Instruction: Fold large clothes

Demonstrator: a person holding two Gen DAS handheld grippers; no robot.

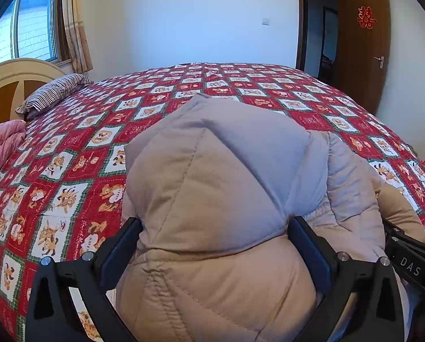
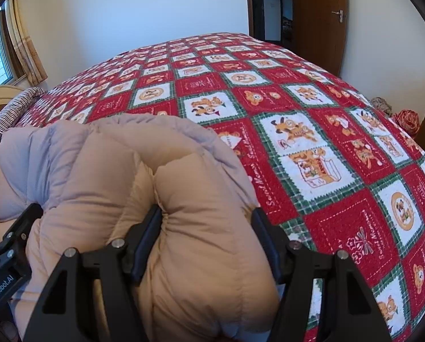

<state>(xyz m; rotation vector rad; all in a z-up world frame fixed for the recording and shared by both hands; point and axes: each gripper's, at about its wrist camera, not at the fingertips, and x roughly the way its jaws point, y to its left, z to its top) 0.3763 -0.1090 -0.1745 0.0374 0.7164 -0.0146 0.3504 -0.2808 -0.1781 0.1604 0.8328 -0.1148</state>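
Note:
A puffy beige quilted jacket (image 1: pixel 212 188) is bunched up above the red patchwork bed. My left gripper (image 1: pixel 213 228) is shut on a thick fold of it, one finger on each side. The jacket also fills the lower left of the right wrist view (image 2: pixel 132 176). My right gripper (image 2: pixel 206 222) is shut on another thick fold of the jacket. The right gripper's body (image 1: pixel 412 256) shows at the right edge of the left wrist view, close beside the left one. The left gripper's body (image 2: pixel 7 259) shows at the lower left of the right wrist view. The jacket's lower part is hidden.
The bed quilt (image 2: pixel 312 131) spreads ahead. A striped pillow (image 1: pixel 55 91) and a headboard (image 1: pixel 10 79) are at the far left, with a pink blanket (image 1: pixel 1 145) below them. A window (image 1: pixel 32 25) and a brown door (image 1: pixel 363 42) are in the back wall area.

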